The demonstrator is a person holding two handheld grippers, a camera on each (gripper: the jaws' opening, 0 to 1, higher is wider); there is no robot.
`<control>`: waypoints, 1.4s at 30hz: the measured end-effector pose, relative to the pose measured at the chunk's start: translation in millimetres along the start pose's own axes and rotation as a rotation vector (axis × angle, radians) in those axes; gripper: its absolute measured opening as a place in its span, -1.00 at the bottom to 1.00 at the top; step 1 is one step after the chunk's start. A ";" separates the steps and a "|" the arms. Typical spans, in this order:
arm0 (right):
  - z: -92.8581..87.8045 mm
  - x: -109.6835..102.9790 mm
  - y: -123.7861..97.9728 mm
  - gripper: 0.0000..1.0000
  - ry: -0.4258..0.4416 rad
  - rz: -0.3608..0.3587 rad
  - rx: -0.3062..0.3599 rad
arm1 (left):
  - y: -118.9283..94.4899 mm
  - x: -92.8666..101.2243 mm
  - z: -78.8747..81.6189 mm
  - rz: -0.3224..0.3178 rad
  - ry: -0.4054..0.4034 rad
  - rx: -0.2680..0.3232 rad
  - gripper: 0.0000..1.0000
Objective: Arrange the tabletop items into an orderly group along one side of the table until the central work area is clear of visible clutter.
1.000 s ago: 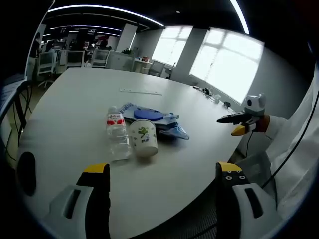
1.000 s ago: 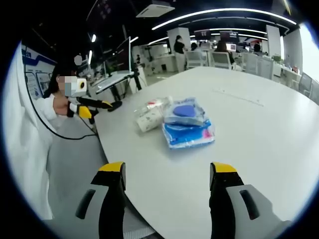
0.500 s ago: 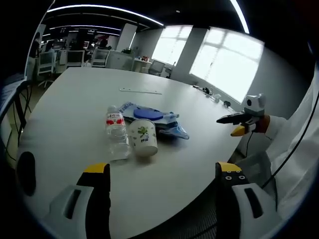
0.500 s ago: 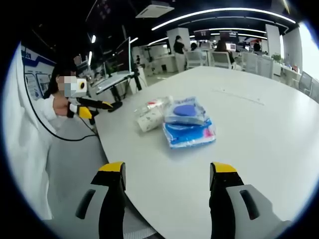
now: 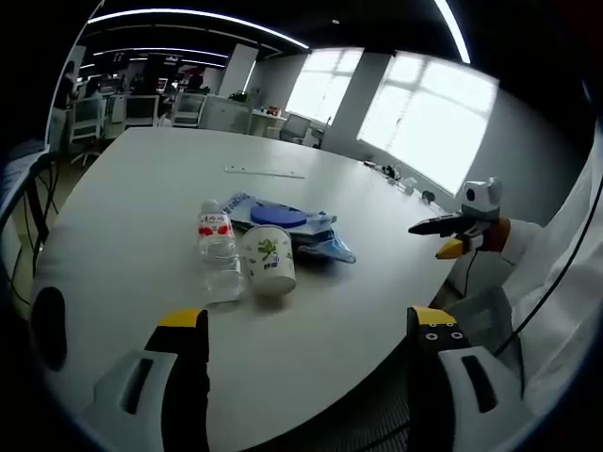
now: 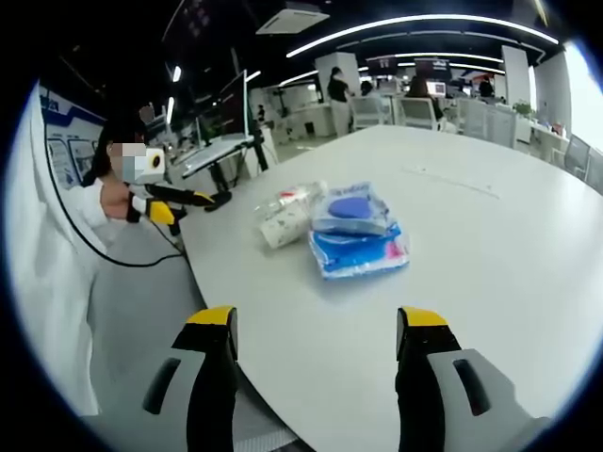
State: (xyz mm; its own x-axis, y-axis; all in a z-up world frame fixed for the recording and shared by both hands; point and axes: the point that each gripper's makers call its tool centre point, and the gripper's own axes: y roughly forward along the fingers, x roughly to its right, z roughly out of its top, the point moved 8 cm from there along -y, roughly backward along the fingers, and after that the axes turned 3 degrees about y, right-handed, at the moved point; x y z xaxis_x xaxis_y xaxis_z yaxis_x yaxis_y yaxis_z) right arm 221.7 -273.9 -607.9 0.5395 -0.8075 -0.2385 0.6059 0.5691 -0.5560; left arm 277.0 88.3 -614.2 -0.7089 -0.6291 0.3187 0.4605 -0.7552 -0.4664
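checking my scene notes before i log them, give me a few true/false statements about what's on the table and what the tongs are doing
1. The water bottle stands upright next to the paper cup. True.
2. The left tongs are shut on the paper cup. False: their jaws stand wide apart, short of the cup, holding nothing.
3. A round blue lid lies on the plastic packets behind the cup. True.
4. The right tongs are gripping the blue packets. False: they are open and empty, with bare table between them and the packets.
5. The items are spread all over the table. False: they sit together in one cluster near the table's edge.
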 end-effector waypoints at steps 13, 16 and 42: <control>2.1 -1.2 2.6 0.34 -0.002 0.004 0.002 | 0.2 0.2 -0.8 -0.004 0.001 -0.005 0.77; 2.4 -0.6 2.2 0.34 -0.003 0.003 0.002 | 0.4 0.5 -0.7 -0.006 0.002 -0.008 0.77; 19.3 2.5 5.1 0.33 -0.022 0.004 0.019 | 6.2 -3.8 16.0 -0.025 0.037 -0.015 0.78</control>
State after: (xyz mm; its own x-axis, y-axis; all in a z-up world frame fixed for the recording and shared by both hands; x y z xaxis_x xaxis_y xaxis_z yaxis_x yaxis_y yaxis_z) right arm 237.4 -270.1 -596.0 0.5547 -0.8016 -0.2230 0.6143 0.5753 -0.5401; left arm 291.1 83.0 -605.0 -0.7393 -0.6028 0.3000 0.4344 -0.7674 -0.4715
